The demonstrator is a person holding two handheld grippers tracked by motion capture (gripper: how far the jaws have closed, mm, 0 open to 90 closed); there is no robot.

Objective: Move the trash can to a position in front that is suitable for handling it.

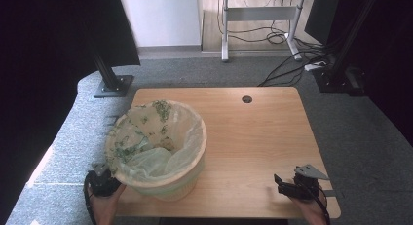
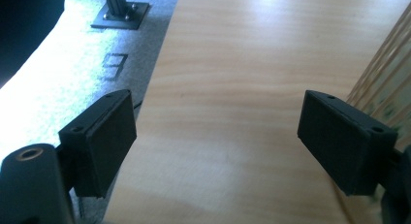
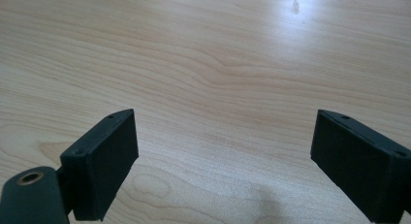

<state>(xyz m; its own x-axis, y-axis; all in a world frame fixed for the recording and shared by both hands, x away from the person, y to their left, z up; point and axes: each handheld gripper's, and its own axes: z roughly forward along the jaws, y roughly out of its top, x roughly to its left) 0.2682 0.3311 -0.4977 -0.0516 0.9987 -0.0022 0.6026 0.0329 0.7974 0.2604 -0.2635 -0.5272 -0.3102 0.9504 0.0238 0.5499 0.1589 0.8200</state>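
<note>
A round pale bin lined with a thin plastic bag printed with green leaves stands on the left half of the wooden table. My left gripper sits at the table's near left corner, tucked beside and partly behind the bin. In the left gripper view my left gripper is open over bare wood, with the bin's ribbed wall just beyond the right jaw. My right gripper rests low near the front right edge; in its own view my right gripper is open with nothing between the jaws.
A cable hole lies near the table's far edge. Grey carpet surrounds the table. A black stand foot is bolted at the far left, and a desk frame with cables stands beyond.
</note>
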